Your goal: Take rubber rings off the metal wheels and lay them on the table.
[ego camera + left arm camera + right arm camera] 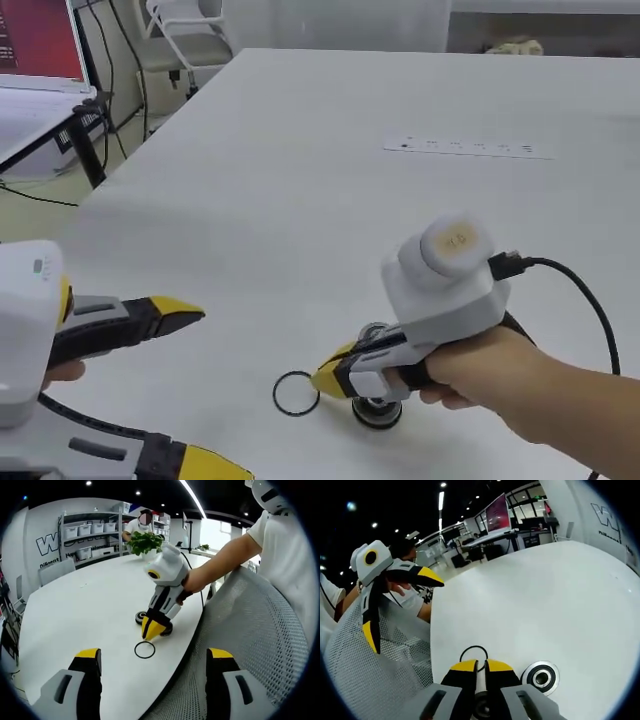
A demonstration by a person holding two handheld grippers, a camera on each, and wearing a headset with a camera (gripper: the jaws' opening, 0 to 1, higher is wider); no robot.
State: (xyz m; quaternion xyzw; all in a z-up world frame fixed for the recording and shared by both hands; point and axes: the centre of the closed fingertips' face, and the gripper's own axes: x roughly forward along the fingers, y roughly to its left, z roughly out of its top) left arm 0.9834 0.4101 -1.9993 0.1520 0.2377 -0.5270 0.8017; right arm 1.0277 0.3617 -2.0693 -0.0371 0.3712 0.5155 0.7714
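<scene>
1 rubber ring already lies flat on the table, just ahead of the right gripper. That gripper is clenched tip to tip with nothing visible between its jaws. It hangs low over 1 metal wheel, and a 2nd wheel stands just behind it. I cannot tell whether either wheel has a ring on it, so I judge the task is partly done, with at least 1 ring probably left. The left gripper is released, with its jaws wide apart, and hovers off to the side, well clear of the ring. Ring and wheels sit near the table's near edge, beside a mesh chair. Beyond them the table offers broad open room.
</scene>
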